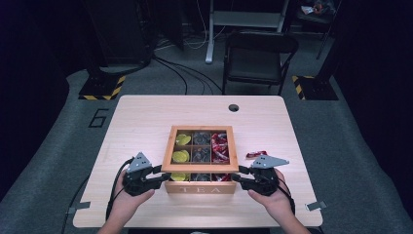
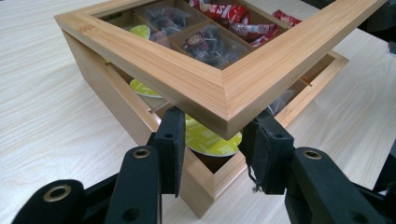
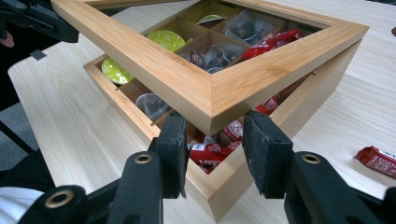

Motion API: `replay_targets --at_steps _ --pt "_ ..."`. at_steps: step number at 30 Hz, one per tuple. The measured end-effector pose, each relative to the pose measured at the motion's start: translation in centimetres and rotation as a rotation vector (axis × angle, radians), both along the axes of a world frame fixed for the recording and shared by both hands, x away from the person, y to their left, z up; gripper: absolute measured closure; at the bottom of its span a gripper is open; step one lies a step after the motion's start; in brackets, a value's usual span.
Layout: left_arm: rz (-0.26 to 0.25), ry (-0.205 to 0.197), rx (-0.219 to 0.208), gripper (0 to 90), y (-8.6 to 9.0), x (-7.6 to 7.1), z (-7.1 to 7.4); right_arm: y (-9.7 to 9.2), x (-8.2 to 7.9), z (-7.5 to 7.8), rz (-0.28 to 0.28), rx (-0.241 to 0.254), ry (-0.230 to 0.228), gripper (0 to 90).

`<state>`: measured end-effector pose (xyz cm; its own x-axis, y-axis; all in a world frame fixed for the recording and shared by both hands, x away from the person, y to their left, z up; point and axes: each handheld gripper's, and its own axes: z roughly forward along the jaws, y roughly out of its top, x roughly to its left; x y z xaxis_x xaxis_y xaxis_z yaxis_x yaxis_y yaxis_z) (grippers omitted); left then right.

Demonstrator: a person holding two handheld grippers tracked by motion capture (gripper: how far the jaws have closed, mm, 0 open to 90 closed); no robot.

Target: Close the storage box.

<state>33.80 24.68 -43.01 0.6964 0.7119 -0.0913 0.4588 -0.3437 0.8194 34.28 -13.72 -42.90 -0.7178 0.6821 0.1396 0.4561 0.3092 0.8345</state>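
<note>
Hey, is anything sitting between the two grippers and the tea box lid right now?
Nothing visible does. The left gripper has its jaws on either side of the near left corner of the lid, and the right gripper likewise brackets the near right corner. The lid is tilted up off the tea box.

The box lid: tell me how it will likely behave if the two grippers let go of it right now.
The lid is a thick wooden frame with a clear pane, so it is probably stiff and fairly heavy. It is raised at the front above the tea box, so it would likely drop shut. The left gripper and right gripper straddle its corners.
</note>
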Motion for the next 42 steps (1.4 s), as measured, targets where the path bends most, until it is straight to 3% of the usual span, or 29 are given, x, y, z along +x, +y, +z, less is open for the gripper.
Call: replay_targets --at_steps 20,42 --pt "0.003 0.006 0.0 60.7 0.0 -0.8 -1.9 0.3 -0.8 -1.8 0.006 -0.058 -0.039 57.7" --pt "0.007 0.031 0.013 60.6 0.1 -1.5 -3.0 0.2 -1.2 -3.1 0.016 -0.057 -0.007 57.8"
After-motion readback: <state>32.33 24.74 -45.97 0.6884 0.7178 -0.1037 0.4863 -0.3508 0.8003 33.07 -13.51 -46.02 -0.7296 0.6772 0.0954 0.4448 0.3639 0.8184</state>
